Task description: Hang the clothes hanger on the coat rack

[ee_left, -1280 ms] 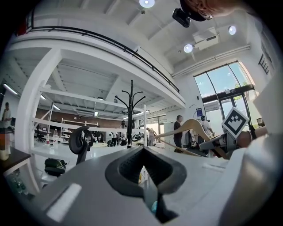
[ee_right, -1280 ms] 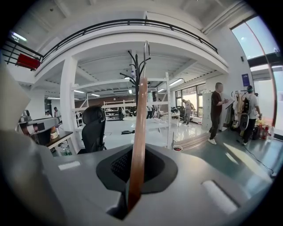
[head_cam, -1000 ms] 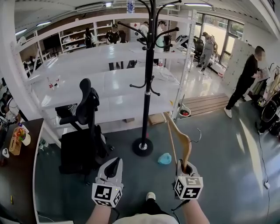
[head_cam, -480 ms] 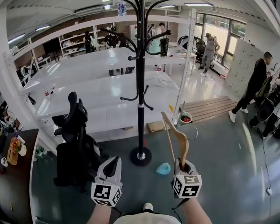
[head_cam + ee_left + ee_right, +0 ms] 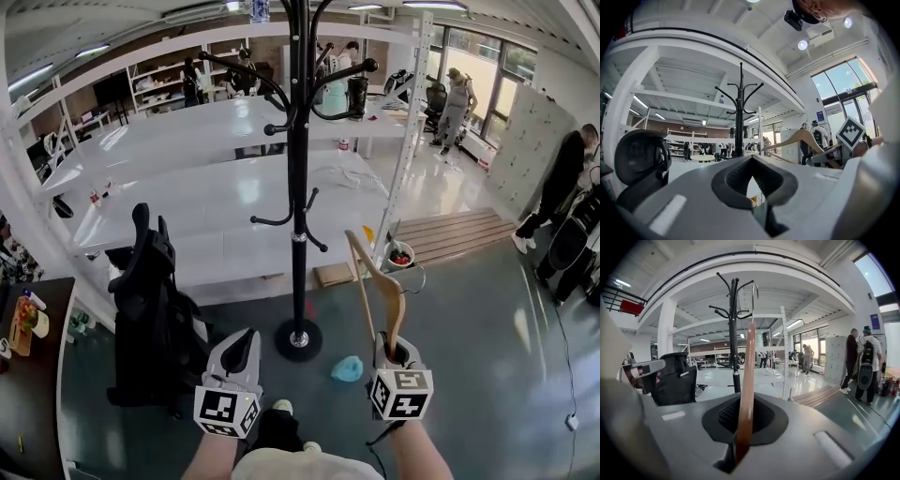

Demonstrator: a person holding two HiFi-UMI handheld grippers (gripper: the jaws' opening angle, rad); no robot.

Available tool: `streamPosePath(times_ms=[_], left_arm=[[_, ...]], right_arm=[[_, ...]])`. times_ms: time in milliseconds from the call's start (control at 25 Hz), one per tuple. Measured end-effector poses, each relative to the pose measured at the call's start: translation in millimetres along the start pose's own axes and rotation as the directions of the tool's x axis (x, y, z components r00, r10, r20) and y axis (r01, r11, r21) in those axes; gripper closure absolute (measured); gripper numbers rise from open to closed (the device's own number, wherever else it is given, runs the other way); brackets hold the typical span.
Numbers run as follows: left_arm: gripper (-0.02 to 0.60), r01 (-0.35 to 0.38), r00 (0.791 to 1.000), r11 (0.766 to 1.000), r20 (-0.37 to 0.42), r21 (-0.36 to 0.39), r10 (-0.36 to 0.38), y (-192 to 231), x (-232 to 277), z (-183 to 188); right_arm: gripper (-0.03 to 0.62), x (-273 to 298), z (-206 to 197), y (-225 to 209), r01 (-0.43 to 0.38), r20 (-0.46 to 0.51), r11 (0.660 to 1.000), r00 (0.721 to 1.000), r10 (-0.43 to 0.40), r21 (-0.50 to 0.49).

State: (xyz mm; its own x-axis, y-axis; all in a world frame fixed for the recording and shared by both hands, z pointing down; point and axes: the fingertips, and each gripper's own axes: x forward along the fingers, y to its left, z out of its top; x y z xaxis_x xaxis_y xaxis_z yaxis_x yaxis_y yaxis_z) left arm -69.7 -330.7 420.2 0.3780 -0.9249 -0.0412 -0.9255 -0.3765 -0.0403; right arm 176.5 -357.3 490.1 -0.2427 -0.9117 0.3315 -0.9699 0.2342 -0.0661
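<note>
A black coat rack point(image 5: 298, 187) stands on a round base on the grey floor, straight ahead; its curved hooks spread at the top point(image 5: 733, 301) point(image 5: 739, 96). My right gripper point(image 5: 394, 354) is shut on one end of a wooden clothes hanger point(image 5: 380, 292), which rises upright from the jaws, its metal hook point(image 5: 417, 279) pointing right. In the right gripper view the hanger point(image 5: 746, 380) stands just right of the rack's pole. My left gripper point(image 5: 240, 352) is shut and holds nothing, low and left of the rack's base.
A black office chair point(image 5: 150, 309) stands left of the rack. White shelving point(image 5: 403, 141) runs behind it. A light blue object point(image 5: 346, 369) lies on the floor near the base. A dark desk point(image 5: 28, 394) is at far left. People stand at the right and back.
The view has closed in on the coat rack, which now stands nearer and more central. Both grippers keep their hold and pose; the hanger stays upright in the right one.
</note>
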Motion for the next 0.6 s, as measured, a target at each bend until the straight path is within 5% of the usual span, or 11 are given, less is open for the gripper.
streamPosePath(times_ms=[600], left_arm=[[0.581, 0.041, 0.999, 0.999, 0.024, 0.006, -0.041, 76.9, 99.6, 1.0]], right_arm=[[0.566, 111.8, 73.6, 9.8, 0.017, 0.058, 1.0, 0.998, -0.017, -0.005]])
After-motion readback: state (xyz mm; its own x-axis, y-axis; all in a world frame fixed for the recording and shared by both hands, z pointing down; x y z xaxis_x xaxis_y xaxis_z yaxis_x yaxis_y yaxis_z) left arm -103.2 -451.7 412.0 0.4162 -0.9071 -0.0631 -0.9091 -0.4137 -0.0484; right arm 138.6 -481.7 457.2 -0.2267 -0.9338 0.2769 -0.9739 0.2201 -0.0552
